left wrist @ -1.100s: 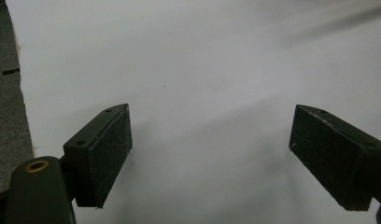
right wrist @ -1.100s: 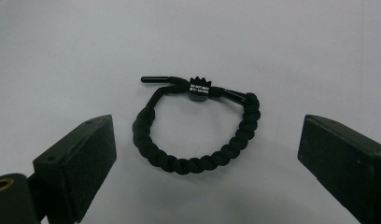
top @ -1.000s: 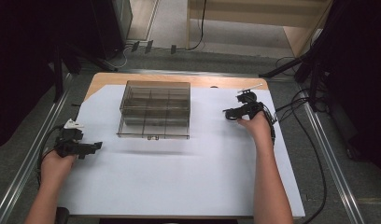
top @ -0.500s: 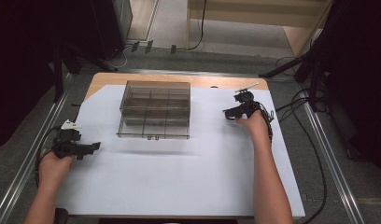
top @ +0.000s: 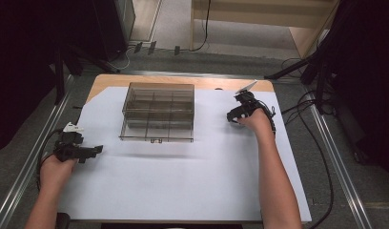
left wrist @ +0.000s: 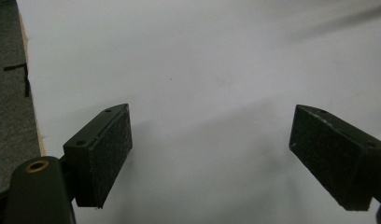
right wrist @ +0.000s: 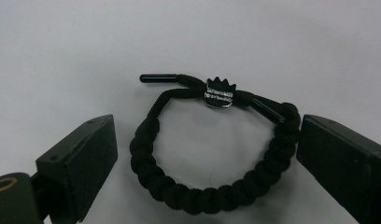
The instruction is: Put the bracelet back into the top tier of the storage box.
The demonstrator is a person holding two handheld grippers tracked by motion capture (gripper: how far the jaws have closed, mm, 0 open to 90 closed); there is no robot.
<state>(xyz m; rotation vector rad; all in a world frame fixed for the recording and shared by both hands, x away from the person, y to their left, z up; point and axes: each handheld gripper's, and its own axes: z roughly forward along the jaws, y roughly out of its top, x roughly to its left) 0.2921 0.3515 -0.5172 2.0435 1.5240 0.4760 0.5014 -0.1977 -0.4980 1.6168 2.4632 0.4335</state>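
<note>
White paper (top: 183, 176) covers the table, with a divided clear box (top: 158, 112) standing near its far edge. To the box's right, the right gripper (right wrist: 205, 154) hangs over a black braided bracelet (right wrist: 212, 144), its jaws wide apart on either side of the loop; one looks to be touching the braid, but nothing is gripped. The left gripper (left wrist: 209, 154) idles over bare paper, jaws apart. Judging by this, the work has barely begun: closing on the bracelet, lifting it and presumably dropping it into a box compartment all remain.
</note>
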